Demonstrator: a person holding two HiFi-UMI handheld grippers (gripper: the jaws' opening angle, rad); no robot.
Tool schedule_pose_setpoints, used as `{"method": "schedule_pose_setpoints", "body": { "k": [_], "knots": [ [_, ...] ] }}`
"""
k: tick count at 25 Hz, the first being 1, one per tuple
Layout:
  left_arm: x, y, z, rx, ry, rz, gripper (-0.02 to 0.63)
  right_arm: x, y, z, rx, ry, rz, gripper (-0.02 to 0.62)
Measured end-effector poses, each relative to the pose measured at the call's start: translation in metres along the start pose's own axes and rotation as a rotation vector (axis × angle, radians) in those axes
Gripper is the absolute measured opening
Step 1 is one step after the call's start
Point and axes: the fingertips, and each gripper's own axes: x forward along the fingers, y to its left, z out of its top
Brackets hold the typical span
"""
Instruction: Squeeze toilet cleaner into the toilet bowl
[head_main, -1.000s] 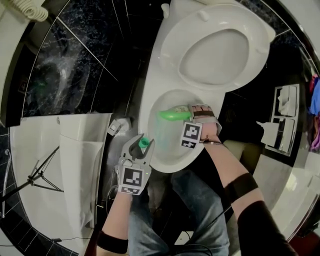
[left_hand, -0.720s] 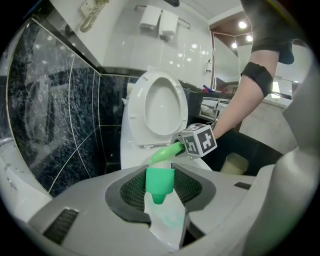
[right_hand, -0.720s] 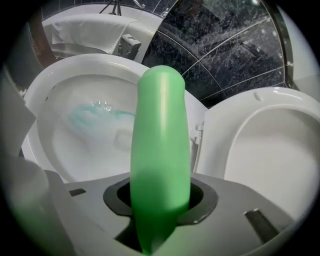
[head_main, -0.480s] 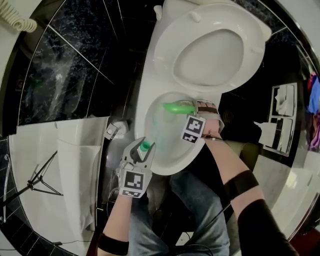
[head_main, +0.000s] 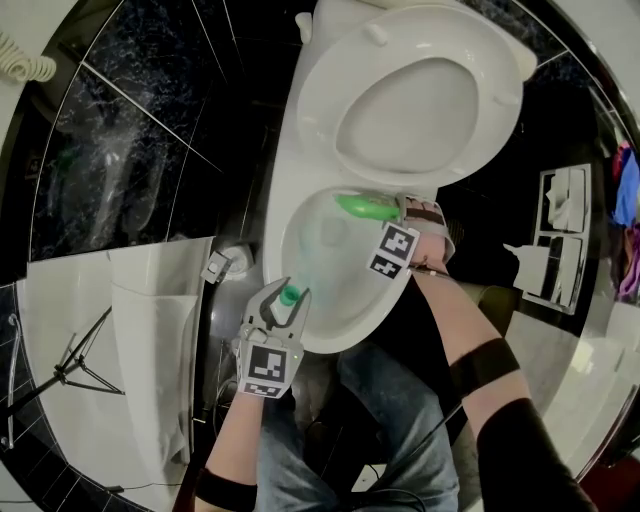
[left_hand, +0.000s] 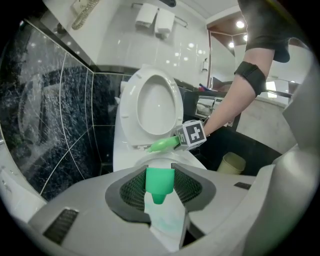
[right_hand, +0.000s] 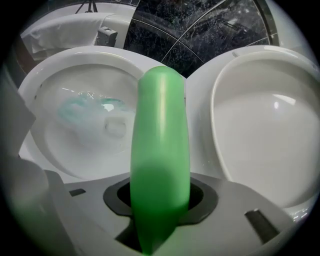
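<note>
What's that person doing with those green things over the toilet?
A person holds a claw in each hand over an open toilet. The right claw grips a green bottle, pointing it across the toilet bowl. The left claw holds a small green cap by the bowl's front edge. Blue-green cleaner already streaks the inside of the bowl.

right gripper (head_main: 402, 211) carried green bottle (head_main: 364, 208) toward toilet bowl (head_main: 330, 295) rear rim, bottle now slanted
</note>
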Motion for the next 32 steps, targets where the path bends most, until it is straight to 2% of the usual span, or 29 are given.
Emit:
{"method": "schedule_pose_setpoints", "body": {
  "k": [5,14,18,22,27,32],
  "knots": [
    [0.009,-0.008,0.006,-0.019,0.0,-0.002,0.152,0.004,-0.001,-0.027,0.025,0.037,0.001,0.176],
    [0.024,-0.031,0.016,0.021,-0.003,-0.055,0.152,0.004,-0.001,-0.083,0.081,0.099,0.001,0.176],
    [0.028,-0.041,0.021,0.026,-0.003,-0.077,0.152,0.001,0.007,-0.103,0.101,0.122,0.013,0.176],
    [0.029,-0.049,0.025,-0.004,0.007,-0.079,0.152,-0.006,0.017,-0.118,0.114,0.134,0.023,0.176],
    [0.028,-0.062,0.027,0.058,-0.004,-0.125,0.152,-0.016,0.031,-0.139,0.134,0.162,0.032,0.176],
    [0.02,-0.071,0.027,0.038,0.004,-0.133,0.152,-0.028,0.047,-0.156,0.153,0.186,0.035,0.176]
  ]
}}
